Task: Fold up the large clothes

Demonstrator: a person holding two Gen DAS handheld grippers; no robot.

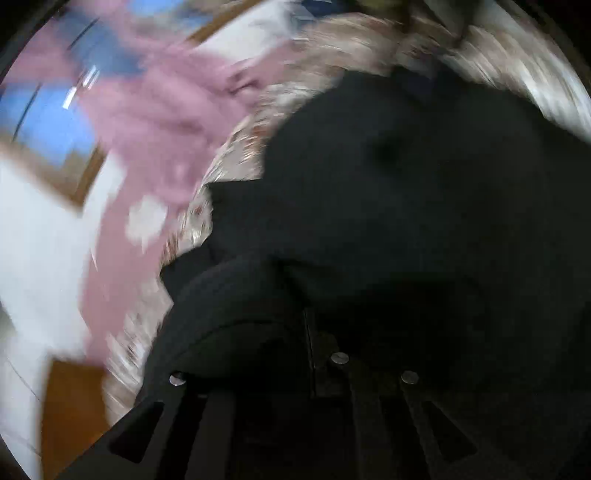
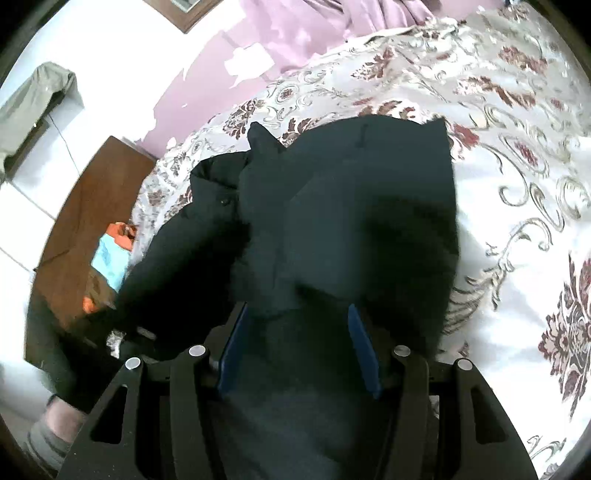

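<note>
A large black padded jacket (image 2: 351, 206) lies bunched on a bed with a floral cover (image 2: 517, 155). In the right wrist view my right gripper (image 2: 299, 332) has its blue-padded fingers (image 2: 232, 350) spread wide, with jacket fabric lying between and over them. The left wrist view is heavily blurred. The black jacket (image 1: 406, 203) fills it, and a fold drapes over my left gripper (image 1: 310, 339), whose fingers stand close together on the cloth.
A pink sheet (image 2: 295, 33) lies at the far side of the bed. A brown wooden cabinet (image 2: 85, 229) with orange and blue items stands left of the bed. White wall and floor lie beyond it. A grey garment (image 2: 33, 99) hangs at far left.
</note>
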